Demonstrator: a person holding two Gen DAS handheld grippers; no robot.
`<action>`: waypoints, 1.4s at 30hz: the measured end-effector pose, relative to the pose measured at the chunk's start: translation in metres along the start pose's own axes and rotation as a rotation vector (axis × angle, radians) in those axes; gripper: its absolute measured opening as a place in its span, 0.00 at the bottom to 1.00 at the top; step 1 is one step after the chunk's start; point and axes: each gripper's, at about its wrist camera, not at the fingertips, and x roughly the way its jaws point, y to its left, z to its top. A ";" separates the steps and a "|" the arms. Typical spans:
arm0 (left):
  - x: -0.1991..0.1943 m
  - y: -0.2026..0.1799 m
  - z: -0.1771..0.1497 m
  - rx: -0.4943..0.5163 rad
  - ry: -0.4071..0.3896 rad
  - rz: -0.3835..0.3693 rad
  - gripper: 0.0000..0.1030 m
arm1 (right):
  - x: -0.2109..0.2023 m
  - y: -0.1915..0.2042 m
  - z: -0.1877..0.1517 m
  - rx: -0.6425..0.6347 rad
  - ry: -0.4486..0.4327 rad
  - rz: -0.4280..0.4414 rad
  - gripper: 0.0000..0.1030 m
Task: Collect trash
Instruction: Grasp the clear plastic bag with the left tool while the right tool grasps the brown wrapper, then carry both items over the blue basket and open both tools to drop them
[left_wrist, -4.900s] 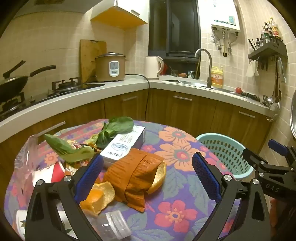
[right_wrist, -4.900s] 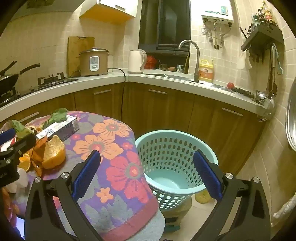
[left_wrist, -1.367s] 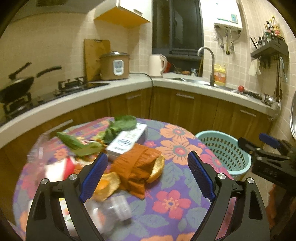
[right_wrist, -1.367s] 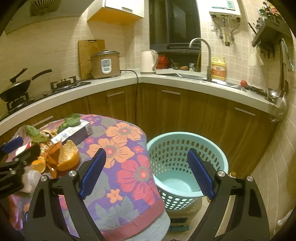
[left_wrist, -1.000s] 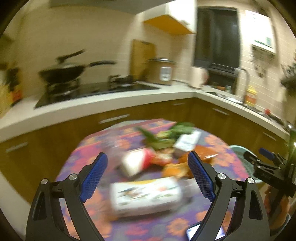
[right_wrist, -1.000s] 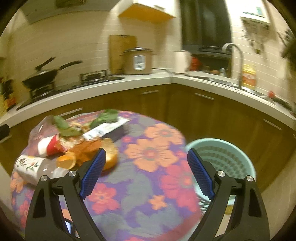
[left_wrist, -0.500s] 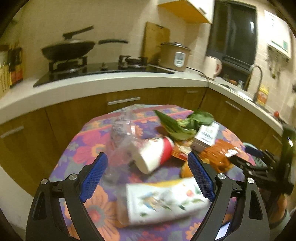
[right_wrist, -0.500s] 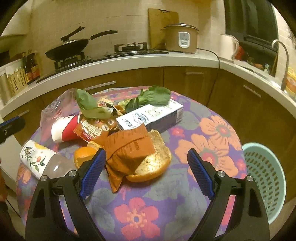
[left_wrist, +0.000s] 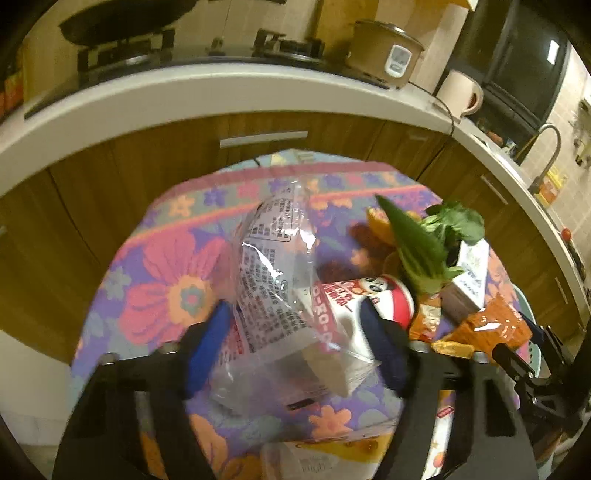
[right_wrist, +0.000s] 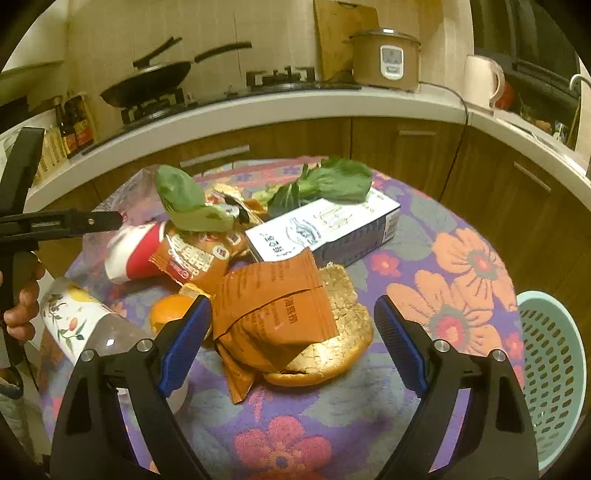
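Observation:
Trash lies heaped on a round table with a floral cloth (right_wrist: 461, 277). My left gripper (left_wrist: 295, 347) points down at a clear printed plastic bag (left_wrist: 273, 266) and a red-and-white paper cup (left_wrist: 369, 295). Both lie between its closing jaws, and I see no pad pressing on them. My right gripper (right_wrist: 291, 349) hovers over an orange wrapper (right_wrist: 277, 295) that rests on a round golden crust (right_wrist: 332, 347). Its jaws are closing too, with gaps on both sides. The left gripper (right_wrist: 74, 221) also shows at the left edge of the right wrist view, held by a hand (right_wrist: 22, 306).
A white carton (right_wrist: 325, 229), green leaves (right_wrist: 325, 184), a snack wrapper (right_wrist: 192, 258), an orange (right_wrist: 170, 310) and a floral-label bottle (right_wrist: 81, 321) share the table. A teal basket (right_wrist: 554, 369) stands low at the right. A counter (right_wrist: 258, 107) with stove and rice cooker curves behind.
Both grippers have come down closer to the table. The left one moved in around the clear bag and cup, the right one toward the orange wrapper. Both pairs of jaws stand narrower.

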 end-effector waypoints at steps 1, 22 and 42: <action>-0.001 0.000 0.000 0.004 -0.008 0.006 0.56 | 0.003 0.000 0.000 0.001 0.015 0.012 0.61; -0.094 -0.022 -0.010 0.034 -0.299 -0.016 0.33 | -0.058 0.006 0.002 -0.003 -0.154 0.144 0.06; -0.082 -0.207 -0.010 0.234 -0.250 -0.266 0.33 | -0.152 -0.108 -0.020 0.102 -0.320 0.042 0.06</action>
